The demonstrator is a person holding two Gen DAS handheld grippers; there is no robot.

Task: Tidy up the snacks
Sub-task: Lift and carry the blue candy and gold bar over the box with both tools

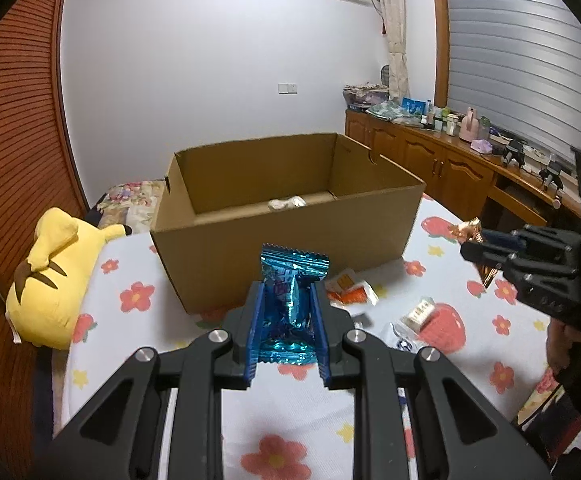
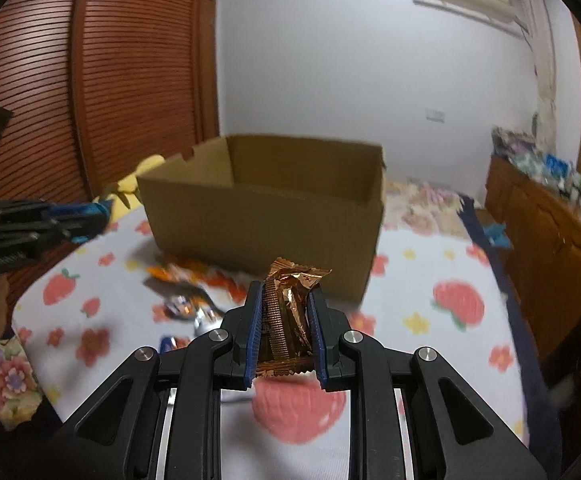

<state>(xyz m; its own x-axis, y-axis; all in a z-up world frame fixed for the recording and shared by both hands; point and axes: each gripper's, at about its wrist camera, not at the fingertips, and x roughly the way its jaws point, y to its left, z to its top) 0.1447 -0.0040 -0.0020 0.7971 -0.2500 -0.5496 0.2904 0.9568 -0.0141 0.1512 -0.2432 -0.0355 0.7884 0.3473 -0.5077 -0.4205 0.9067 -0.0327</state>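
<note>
An open cardboard box [image 1: 290, 236] stands on the flower-print bed; it also shows in the right wrist view [image 2: 266, 216]. A white packet [image 1: 286, 202] lies inside it. My left gripper [image 1: 286, 292] is shut on a blue foil snack packet [image 1: 290, 300], held above the bed just in front of the box. My right gripper [image 2: 284, 294] is shut on a gold foil snack packet [image 2: 290, 312], held above the bed in front of the box's right corner; it also shows in the left wrist view [image 1: 475, 246]. Several loose snack packets [image 1: 350, 292] lie on the bed before the box.
A yellow plush toy [image 1: 50, 276] lies at the bed's left edge. A wooden cabinet [image 1: 442, 160] with bottles and clutter runs along the right wall. A slatted wooden wardrobe [image 2: 90, 100] stands on the left. More packets [image 1: 414, 316] lie right of my left gripper.
</note>
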